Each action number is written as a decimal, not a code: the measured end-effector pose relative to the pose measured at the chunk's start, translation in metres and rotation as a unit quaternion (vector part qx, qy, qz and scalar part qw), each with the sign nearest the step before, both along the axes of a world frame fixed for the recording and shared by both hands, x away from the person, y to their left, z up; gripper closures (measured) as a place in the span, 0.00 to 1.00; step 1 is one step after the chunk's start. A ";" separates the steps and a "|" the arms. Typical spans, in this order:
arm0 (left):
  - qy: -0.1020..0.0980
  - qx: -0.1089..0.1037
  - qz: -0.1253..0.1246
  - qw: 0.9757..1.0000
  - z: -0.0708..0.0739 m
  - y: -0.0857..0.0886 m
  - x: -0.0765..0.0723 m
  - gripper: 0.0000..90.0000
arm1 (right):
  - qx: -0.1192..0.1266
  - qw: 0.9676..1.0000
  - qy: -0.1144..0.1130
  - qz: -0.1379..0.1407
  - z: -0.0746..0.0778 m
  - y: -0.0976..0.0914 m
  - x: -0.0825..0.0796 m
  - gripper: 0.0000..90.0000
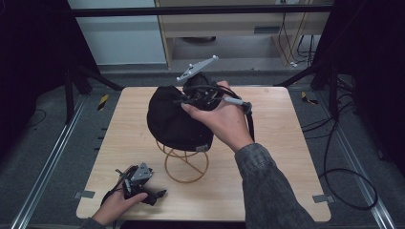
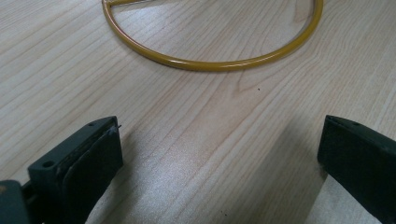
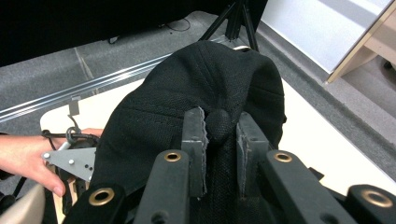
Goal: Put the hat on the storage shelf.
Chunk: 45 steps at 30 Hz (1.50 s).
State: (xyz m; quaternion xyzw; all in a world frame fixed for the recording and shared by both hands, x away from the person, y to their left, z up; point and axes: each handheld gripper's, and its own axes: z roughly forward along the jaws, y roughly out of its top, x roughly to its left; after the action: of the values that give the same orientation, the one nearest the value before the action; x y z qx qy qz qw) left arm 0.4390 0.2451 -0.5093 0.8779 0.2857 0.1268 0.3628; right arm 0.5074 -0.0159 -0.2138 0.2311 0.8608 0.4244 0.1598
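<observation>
The black cap [image 1: 172,119] sits on a yellow wire stand [image 1: 186,164] near the centre of the wooden table [image 1: 282,157]. The right gripper [image 3: 219,135] is on the cap's crown from the far right side. In the right gripper view its jaws are closed most of the way onto the small fabric button [image 3: 217,123] at the top of the crown, with the button pinched between the two pads. The right hand [image 1: 224,119] wraps the gripper body above the cap.

The left gripper [image 1: 143,183] rests on the table at the near left corner, just beside the near edge, held by the left hand [image 1: 117,205]. In the left gripper view its jaws are spread wide and hold nothing; bare wood lies between them, and the stand's round base ring [image 2: 210,63] lies ahead, apart from both jaws.

Open tabletop surrounds the stand on all sides, widest to the right and to the far left. The cap's lower edge hangs above the base ring without touching the table. A small tag [image 1: 202,148] sits on the cap's near edge; its writing is too small to read.
</observation>
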 end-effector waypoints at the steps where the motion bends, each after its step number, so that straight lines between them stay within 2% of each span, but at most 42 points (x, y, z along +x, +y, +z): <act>1: 0.000 0.000 0.000 1.000 0.000 0.000 0.000 0.00 | -0.002 1.000 0.002 -0.001 -0.001 0.001 0.000 0.86; 13: 0.000 0.000 0.000 1.000 0.000 0.000 0.000 0.00 | -0.026 1.000 0.016 0.004 -0.013 0.015 0.008 0.85; 20: 0.000 0.000 0.000 1.000 0.000 0.000 0.000 0.00 | -0.031 0.999 0.026 0.004 -0.020 0.017 0.011 0.85; 30: 0.000 0.000 0.000 1.000 0.000 0.000 0.000 0.00 | -0.042 0.999 0.028 0.003 -0.023 0.020 0.012 0.84; 45: 0.000 0.000 0.000 1.000 0.000 0.000 0.000 0.00 | -0.041 0.999 0.029 0.006 -0.026 0.020 0.012 0.81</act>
State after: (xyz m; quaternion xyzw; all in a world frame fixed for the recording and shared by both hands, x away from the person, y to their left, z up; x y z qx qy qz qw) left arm 0.4390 0.2451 -0.5093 0.8780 0.2856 0.1268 0.3627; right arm 0.5197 0.0039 -0.2396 0.2315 0.8833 0.3825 0.1413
